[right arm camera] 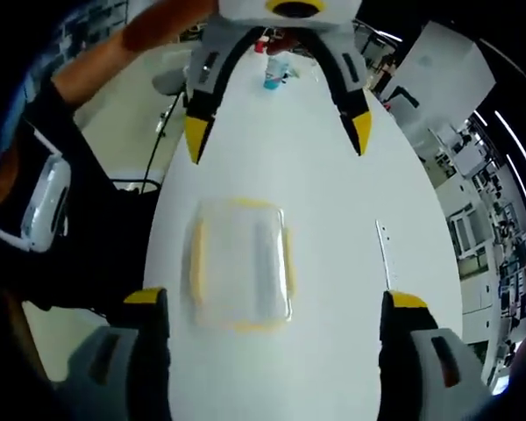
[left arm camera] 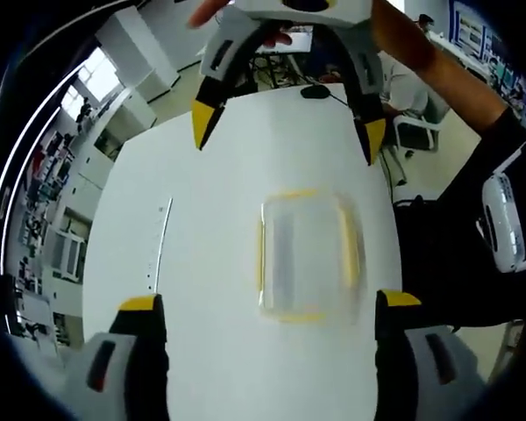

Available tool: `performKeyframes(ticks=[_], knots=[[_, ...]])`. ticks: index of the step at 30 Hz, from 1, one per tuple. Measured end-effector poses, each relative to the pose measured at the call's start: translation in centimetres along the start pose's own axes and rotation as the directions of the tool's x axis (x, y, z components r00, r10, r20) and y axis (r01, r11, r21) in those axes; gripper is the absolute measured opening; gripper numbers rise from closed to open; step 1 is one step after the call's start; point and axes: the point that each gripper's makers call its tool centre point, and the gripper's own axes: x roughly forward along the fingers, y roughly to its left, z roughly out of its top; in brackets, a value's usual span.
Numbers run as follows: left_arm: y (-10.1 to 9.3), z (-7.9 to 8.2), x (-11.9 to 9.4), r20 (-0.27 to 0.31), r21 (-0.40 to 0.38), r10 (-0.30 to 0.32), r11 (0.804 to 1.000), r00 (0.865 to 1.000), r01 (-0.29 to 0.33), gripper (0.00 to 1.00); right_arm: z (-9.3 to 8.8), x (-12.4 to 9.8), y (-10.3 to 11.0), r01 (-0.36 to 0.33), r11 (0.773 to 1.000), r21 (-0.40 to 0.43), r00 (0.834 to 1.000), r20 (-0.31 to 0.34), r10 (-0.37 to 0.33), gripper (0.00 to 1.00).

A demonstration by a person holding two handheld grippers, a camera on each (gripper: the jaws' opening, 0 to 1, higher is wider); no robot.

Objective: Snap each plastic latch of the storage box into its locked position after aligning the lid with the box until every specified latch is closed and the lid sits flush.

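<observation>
A white table (left arm camera: 228, 158) takes up most of the left gripper view and the right gripper view, and on it, a little below the middle of each frame, lies the storage box (left arm camera: 309, 256), clear plastic with yellow trim around its edges. The lid (right arm camera: 241, 254) appears to sit on the box, but the blur hides whether it is squared up and flush, and I cannot tell if any yellow latch (left arm camera: 261, 254) is snapped down; judged from this, the latching work looks not yet begun, with alignment and every latch left to do. In the left gripper view the left gripper (left arm camera: 267, 307) rises from the bottom of the frame with its jaws spread wide, one on each side of the box, holding and touching nothing. The right gripper (left arm camera: 289, 132) hangs in from the top of that frame, also spread wide and empty, clear of the box. The right gripper view mirrors this, its own yellow-tipped jaws wide apart at the bottom corners. A thin ruler-like strip (left arm camera: 160, 241) lies to the left of the box, apart from it.
</observation>
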Motion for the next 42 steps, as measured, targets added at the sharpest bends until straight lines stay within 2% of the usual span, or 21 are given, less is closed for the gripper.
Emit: performKeyframes(ticks=[7, 11, 16, 20, 24, 29, 34, 37, 42], knots=[[0.0, -0.1, 1.8, 0.006, 0.003, -0.013, 1.000, 1.000, 0.013, 1.00, -0.9, 1.6, 0.3, -0.033, 0.999, -0.002, 0.999, -0.042, 0.033, 0.99], [-0.5, -0.5, 3.1, -0.006, 0.007, -0.033, 0.999, 0.999, 0.033, 1.00, -1.0, 2.3, 0.3, -0.042, 0.999, -0.009, 0.998, -0.038, 0.041, 1.00], [-0.7, -0.5, 3.6, -0.011, 0.012, -0.049, 0.999, 0.999, 0.049, 1.00, -1.3, 3.0, 0.3, -0.054, 0.999, -0.002, 0.998, -0.041, 0.054, 1.00], [-1.3, 0.3, 4.2, 0.026, -0.004, -0.071, 0.997, 0.997, 0.071, 1.00, -1.2, 3.4, 0.6, -0.068, 0.998, -0.003, 0.997, -0.033, 0.068, 1.00], [-0.3, 0.7, 5.0, 0.045, 0.024, -0.013, 1.000, 0.999, 0.012, 1.00, -0.9, 4.2, 0.9, -0.083, 0.997, -0.010, 0.996, -0.025, 0.083, 1.00], [-0.4, 0.8, 5.1, 0.061, 0.010, -0.019, 1.000, 0.998, 0.018, 1.00, -0.9, 4.8, 1.0, -0.092, 0.996, -0.012, 0.996, -0.020, 0.092, 1.00], [-1.0, 0.1, 5.6, 0.055, 0.000, -0.047, 0.999, 0.997, 0.047, 1.00, -0.7, 5.2, 1.1, -0.100, 0.995, 0.001, 0.995, -0.010, 0.100, 1.00], [-1.4, -0.5, 6.3, 0.033, -0.001, -0.061, 0.998, 0.998, 0.061, 1.00, -0.8, 5.7, 1.1, -0.102, 0.995, -0.001, 0.995, -0.013, 0.102, 1.00], [-1.8, -0.7, 6.9, 0.038, -0.008, -0.074, 0.997, 0.997, 0.075, 1.00, -0.8, 6.2, 1.4, -0.119, 0.993, 0.003, 0.993, -0.020, 0.119, 1.00]])
